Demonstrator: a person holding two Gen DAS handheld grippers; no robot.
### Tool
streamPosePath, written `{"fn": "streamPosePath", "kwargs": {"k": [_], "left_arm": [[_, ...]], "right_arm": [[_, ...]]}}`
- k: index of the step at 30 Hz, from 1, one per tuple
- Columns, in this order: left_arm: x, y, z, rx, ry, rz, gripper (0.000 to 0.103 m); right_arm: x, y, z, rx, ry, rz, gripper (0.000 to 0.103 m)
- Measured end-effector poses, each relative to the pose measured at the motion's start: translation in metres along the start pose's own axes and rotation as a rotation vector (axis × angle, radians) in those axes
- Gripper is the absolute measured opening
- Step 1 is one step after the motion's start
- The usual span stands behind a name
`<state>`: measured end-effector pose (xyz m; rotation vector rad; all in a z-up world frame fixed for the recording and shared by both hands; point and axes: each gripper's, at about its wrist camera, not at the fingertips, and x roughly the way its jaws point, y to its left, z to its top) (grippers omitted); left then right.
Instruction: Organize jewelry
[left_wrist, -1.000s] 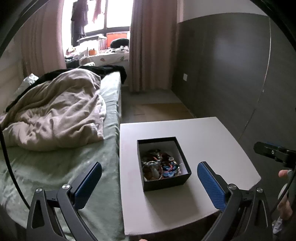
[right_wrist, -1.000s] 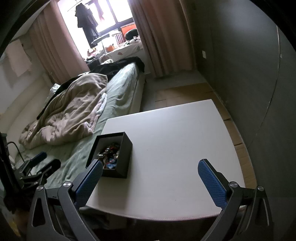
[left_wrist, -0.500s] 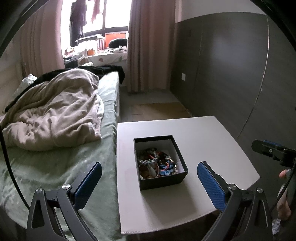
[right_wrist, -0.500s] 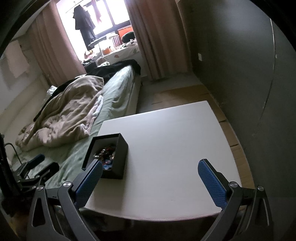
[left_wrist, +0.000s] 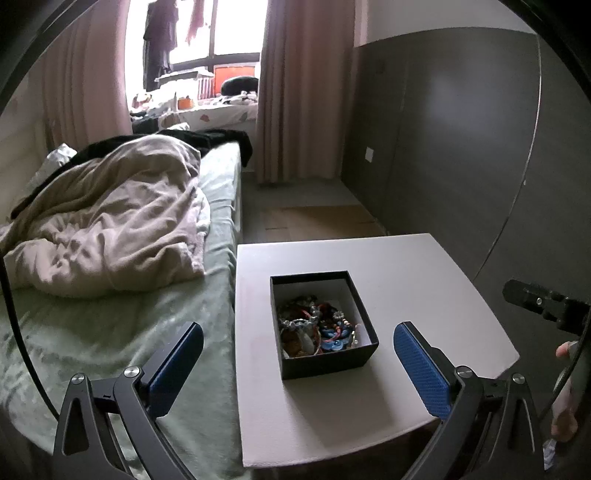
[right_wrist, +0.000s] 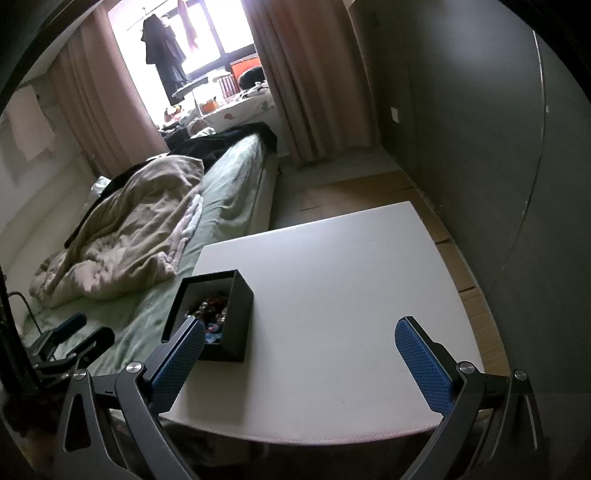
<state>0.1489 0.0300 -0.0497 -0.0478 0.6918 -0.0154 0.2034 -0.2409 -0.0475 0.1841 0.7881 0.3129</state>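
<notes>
One black box (left_wrist: 325, 325), open-topped, sits on the white worktop (left_wrist: 406, 266), toward its left side near the edge that runs along the bed (left_wrist: 110, 332). The box looks roughly square, so no clear long axis; its walls run about parallel to the worktop edges and its opening faces straight up. Inside: one tangled heap of jewelry (left_wrist: 317, 328), beads and cords in red, blue and silver; individual pieces cannot be counted.

My left gripper (left_wrist: 298, 349) hangs above the near edge of the worktop, fingers (left_wrist: 421, 365) spread wide, touching nothing; in its view the box lies between them. My right gripper (right_wrist: 300, 352) likewise has its fingers (right_wrist: 424, 365) wide apart and empty, over the bare worktop right of the box; its left finger overlaps the box's near corner in view.

One beige blanket (left_wrist: 107, 229) lies crumpled on the bed.
</notes>
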Motion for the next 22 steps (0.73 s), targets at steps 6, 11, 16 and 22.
{"fn": "streamPosePath", "kwargs": {"k": [6, 11, 16, 22], "left_arm": [[-0.0020, -0.0018, -0.0005, 0.007, -0.008, -0.001, 0.103], [-0.0035, -0.0027, -0.0008, 0.008, -0.016, 0.003, 0.103], [-0.0039, -0.0030, -0.0009, 0.007, -0.016, 0.003, 0.103], [-0.0041, -0.0028, -0.0009, 0.001, -0.014, 0.001, 0.103]], "right_arm": [[0.0009, 0.0011, -0.0007, -0.006, -0.002, -0.012, 0.103], [0.0006, 0.0013, -0.0008, -0.007, -0.004, -0.015, 0.103], [-0.0002, 0.0004, -0.0018, -0.001, -0.019, -0.022, 0.103], [-0.0006, 0.0010, -0.0022, 0.000, -0.034, -0.030, 0.103]]}}
